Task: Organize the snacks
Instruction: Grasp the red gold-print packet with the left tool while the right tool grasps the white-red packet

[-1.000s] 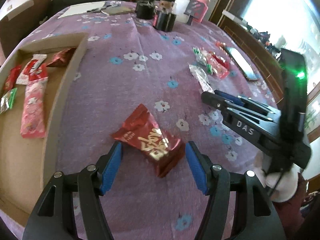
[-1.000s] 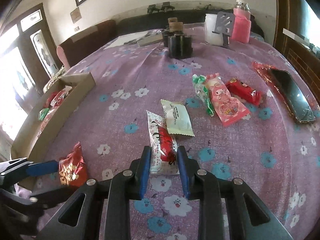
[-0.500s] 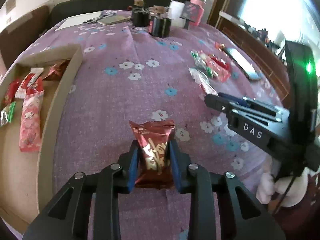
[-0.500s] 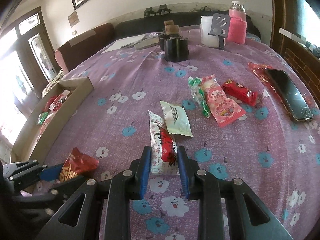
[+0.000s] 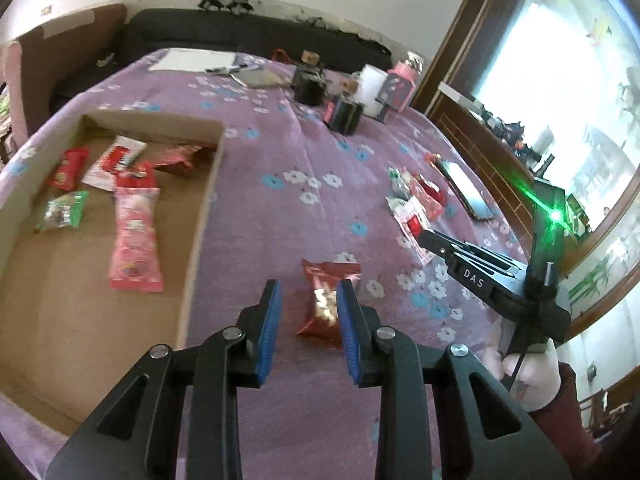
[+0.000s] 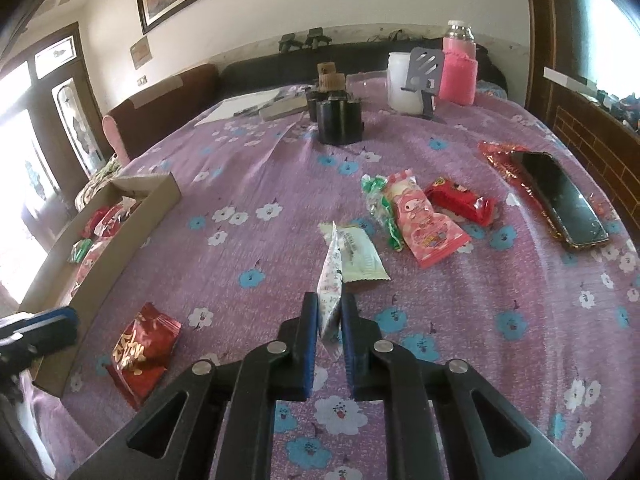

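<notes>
A dark red snack packet (image 5: 326,300) (image 6: 144,352) lies on the purple flowered cloth. My left gripper (image 5: 308,286) (image 6: 60,320) hovers above it and to its left. The jaws stand narrow with a gap showing, and neither pad touches the packet. My right gripper (image 6: 330,304) (image 5: 424,236) has its jaws closing tight on a white-and-red packet (image 6: 330,276), which stands on edge between the pads. A cardboard box (image 5: 200,220) (image 6: 120,248) at the left holds several snacks.
On the cloth to the right are a pale sachet (image 6: 360,256), a green candy (image 6: 380,212), a pink packet (image 6: 428,232), a red packet (image 6: 460,200) and a phone (image 6: 560,196). A black holder (image 6: 340,120), a white cup (image 6: 400,80) and a pink bottle (image 6: 458,72) stand at the back.
The left gripper shut on the red packet, then rose and swung left toward the box, and the packet slipped out onto the cloth. The right jaws squeezed the white packet, tipping it on edge.
</notes>
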`<state>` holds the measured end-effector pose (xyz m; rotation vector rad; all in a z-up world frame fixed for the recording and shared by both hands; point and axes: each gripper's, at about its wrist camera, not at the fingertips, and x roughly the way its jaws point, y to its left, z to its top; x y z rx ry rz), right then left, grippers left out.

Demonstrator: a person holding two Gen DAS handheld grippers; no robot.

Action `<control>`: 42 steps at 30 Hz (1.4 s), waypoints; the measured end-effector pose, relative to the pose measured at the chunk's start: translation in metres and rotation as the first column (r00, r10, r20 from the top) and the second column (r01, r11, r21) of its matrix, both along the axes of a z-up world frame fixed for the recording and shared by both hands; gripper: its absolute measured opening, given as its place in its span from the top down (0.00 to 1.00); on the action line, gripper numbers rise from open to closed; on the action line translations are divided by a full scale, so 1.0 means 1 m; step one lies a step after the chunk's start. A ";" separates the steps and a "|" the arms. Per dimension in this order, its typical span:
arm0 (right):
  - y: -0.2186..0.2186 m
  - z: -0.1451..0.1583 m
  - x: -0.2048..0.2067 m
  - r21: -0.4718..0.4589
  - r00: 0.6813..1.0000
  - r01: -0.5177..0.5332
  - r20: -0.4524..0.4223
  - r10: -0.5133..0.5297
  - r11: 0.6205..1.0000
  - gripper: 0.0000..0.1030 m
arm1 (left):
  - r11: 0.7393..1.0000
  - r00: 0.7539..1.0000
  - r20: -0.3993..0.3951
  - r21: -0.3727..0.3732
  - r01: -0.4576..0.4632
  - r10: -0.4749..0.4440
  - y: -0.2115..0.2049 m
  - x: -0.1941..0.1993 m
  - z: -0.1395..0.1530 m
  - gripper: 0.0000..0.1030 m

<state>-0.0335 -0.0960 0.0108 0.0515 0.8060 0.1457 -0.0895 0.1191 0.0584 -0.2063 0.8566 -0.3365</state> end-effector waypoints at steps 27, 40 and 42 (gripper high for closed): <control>0.035 -0.012 0.025 -0.034 0.989 -0.109 -0.102 0.105 0.993 0.50 | 0.940 0.987 -0.083 0.303 0.157 -0.138 -0.084 0.040 -0.047 0.24; 0.026 0.007 0.000 0.016 0.995 -0.080 -0.052 0.081 0.997 0.70 | 0.982 0.992 -0.075 0.154 0.108 -0.098 -0.041 0.029 -0.030 0.65; 0.027 0.013 -0.006 0.015 0.995 -0.084 -0.042 0.085 0.996 0.70 | 0.992 0.993 -0.076 0.086 0.096 -0.090 -0.028 0.024 -0.023 0.65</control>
